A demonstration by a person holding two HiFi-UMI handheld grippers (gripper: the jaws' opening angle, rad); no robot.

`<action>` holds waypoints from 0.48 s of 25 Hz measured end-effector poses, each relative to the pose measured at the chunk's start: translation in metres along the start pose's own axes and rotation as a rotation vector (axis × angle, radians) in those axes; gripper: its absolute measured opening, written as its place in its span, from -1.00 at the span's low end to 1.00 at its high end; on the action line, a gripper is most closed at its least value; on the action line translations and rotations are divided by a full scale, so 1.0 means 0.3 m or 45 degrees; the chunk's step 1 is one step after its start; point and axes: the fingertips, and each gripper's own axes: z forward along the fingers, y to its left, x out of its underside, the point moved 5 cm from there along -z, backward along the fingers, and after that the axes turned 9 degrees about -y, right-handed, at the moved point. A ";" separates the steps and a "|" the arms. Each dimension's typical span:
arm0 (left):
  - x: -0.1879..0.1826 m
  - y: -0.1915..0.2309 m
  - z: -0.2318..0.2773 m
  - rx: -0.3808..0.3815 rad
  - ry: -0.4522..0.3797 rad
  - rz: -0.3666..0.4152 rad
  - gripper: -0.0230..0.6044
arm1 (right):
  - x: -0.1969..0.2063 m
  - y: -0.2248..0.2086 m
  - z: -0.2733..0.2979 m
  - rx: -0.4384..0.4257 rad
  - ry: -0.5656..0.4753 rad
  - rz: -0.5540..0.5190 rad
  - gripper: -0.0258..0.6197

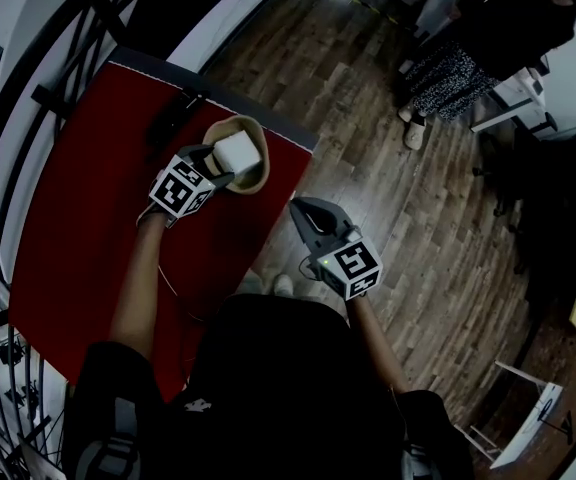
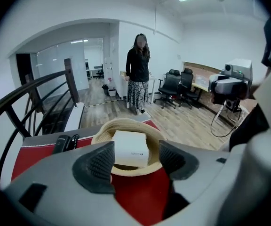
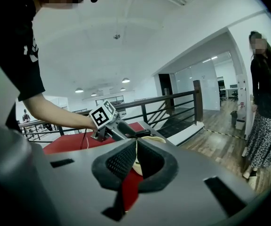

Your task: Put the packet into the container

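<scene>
A white packet (image 1: 238, 151) lies inside the tan woven container (image 1: 260, 175) on the red table (image 1: 88, 198). My left gripper (image 1: 216, 168) hovers at the container's near-left side, over its rim. In the left gripper view its jaws (image 2: 136, 161) stand apart with nothing between them; the packet (image 2: 131, 148) rests in the container (image 2: 126, 124) just beyond the pads. My right gripper (image 1: 301, 208) is held off the table's right edge, over the wooden floor, pads together and empty. In the right gripper view (image 3: 136, 145) it looks toward the left gripper (image 3: 109, 124) and the container's rim (image 3: 153, 139).
A black device (image 2: 62, 143) lies on the table behind and left of the container. A dark railing (image 1: 78, 28) borders the table's far side. A person (image 1: 488, 38) stands on the wooden floor to the far right, with office chairs (image 2: 175, 86) beyond.
</scene>
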 end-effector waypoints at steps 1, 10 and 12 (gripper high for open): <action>-0.004 -0.006 -0.021 -0.021 -0.033 -0.009 -0.01 | -0.003 0.002 0.004 -0.007 -0.002 -0.005 -0.85; -0.012 -0.110 -0.204 -0.227 -0.316 -0.139 -0.68 | -0.037 0.040 0.033 -0.068 -0.034 -0.025 -0.85; -0.010 -0.137 -0.231 -0.260 -0.361 -0.150 -0.78 | -0.048 0.046 0.038 -0.078 -0.045 -0.029 -0.85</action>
